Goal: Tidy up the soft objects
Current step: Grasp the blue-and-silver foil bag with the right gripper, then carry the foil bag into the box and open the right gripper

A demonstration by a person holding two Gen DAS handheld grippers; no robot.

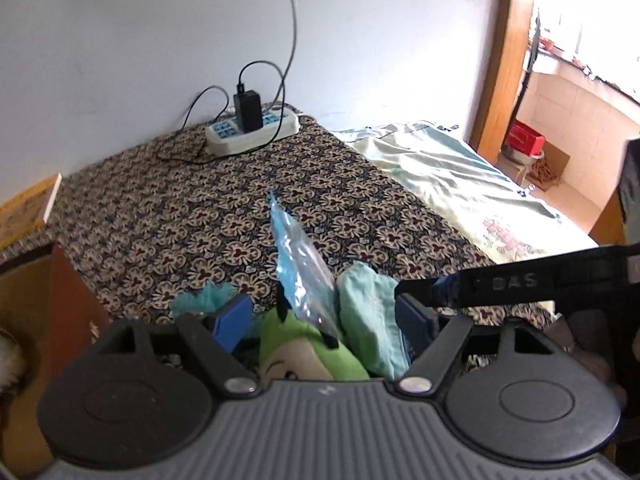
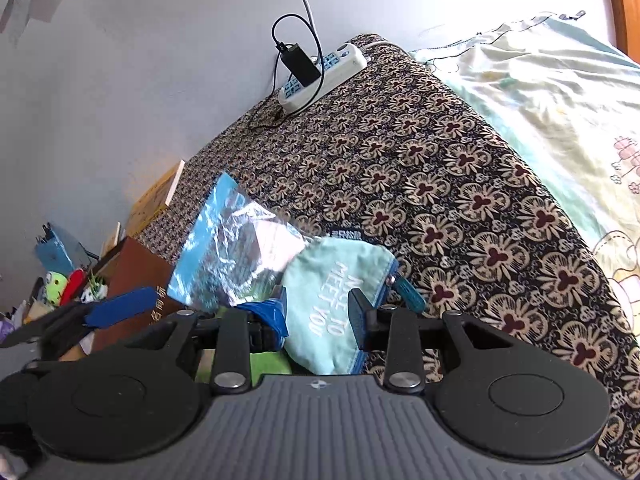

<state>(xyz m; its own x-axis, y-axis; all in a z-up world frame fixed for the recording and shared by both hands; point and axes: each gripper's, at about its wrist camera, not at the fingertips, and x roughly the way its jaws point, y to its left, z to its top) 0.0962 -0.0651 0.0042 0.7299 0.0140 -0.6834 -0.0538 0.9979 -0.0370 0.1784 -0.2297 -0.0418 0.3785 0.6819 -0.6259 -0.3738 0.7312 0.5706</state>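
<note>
Teal cloth is what I'm working with: a soft pouch [image 2: 340, 304] stitched with the words "NICE TO MEET YOU", sitting low in the middle of the right wrist view, between the fingers of my right gripper [image 2: 318, 312]. The jaws stand apart on either side of it, the pads close to the fabric but not, as far as I can judge, pressing it in. To take it well I'd close slowly around the thick middle, clear of the blue zipper pull [image 2: 408, 294] poking out at its right edge, since limp cloth will sag and slide out of a grip on a thin edge.

In the left wrist view the same pouch shows as a pale teal bundle, low and right of centre, leaning against a green plush toy [image 1: 296, 344] at the bottom centre. My left gripper [image 1: 324, 320] is also spread wide, with the toy and a crinkly clear plastic bag [image 1: 300, 256] between its fingers, clamped on nothing (the bag stands upright and will likely rustle and shift if brushed). The right gripper's black finger crosses the right side of that frame, so the two tools are near each other; I'd keep the left one still while the right closes.

Everything rests on a bed with a dark flowered cover [image 2: 460, 184]; a power strip [image 1: 252, 130] lies well apart, at the upper centre by the wall.
</note>
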